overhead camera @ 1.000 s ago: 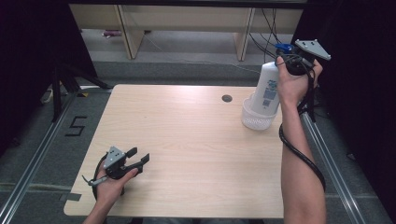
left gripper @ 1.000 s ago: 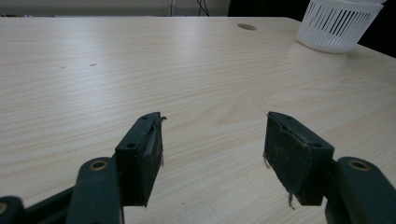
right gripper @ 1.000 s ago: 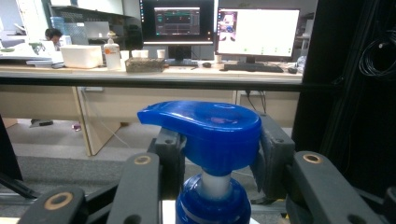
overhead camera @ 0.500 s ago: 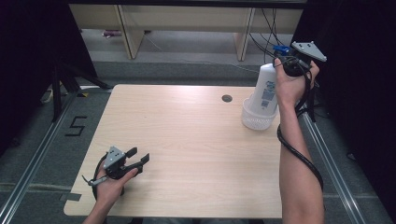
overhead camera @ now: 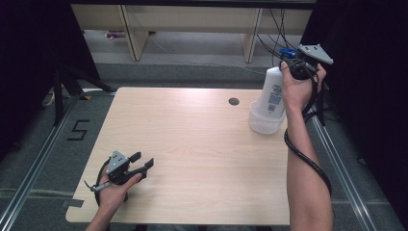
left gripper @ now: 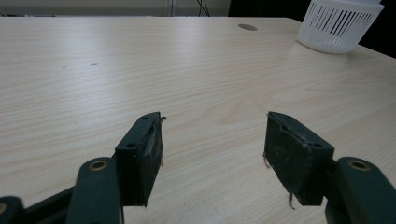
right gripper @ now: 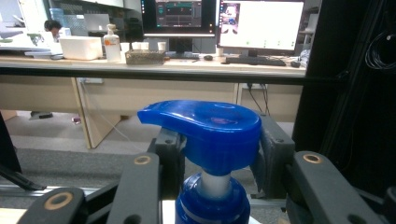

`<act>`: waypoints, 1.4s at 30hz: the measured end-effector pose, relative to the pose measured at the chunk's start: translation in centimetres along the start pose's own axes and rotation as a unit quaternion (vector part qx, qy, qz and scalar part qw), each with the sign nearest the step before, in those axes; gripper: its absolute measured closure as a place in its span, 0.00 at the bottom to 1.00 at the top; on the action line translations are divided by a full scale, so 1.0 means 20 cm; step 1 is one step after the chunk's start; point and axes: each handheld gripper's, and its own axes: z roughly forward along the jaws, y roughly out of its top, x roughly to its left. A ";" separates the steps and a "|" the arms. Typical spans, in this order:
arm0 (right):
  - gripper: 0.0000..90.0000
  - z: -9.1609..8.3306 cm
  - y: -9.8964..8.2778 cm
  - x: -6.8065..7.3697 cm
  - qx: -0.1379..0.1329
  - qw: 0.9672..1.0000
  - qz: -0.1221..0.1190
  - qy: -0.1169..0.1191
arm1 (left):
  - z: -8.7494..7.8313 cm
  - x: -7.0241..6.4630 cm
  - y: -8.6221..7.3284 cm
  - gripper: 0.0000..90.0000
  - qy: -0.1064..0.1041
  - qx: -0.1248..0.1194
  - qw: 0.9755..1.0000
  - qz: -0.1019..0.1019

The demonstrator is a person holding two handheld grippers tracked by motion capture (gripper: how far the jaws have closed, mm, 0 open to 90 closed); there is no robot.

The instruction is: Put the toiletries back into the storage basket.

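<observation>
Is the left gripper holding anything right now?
No. In the left gripper view the left gripper has its jaws spread apart with only bare wooden table between them.

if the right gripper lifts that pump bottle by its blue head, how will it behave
The bottle is tall and narrow, so it probably swings or tips. The right gripper clamps only the pump head, which may slide up its stem. The slotted basket looks light and might lift too.
</observation>
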 end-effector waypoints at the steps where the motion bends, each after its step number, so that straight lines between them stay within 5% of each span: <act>1: 0.67 0.00 0.00 0.00 -0.002 1.000 -0.004 0.000 | 0.00 0.00 0.00 0.40 -0.003 -0.003 1.000 -0.001; 40: 0.67 0.07 -0.19 -0.03 0.044 0.999 0.002 -0.008 | 0.00 0.00 0.00 0.40 0.000 0.002 1.000 0.001; 42: 0.67 0.08 -0.20 -0.04 0.038 0.999 -0.012 -0.002 | 0.00 0.00 0.00 0.40 0.000 0.002 1.000 0.000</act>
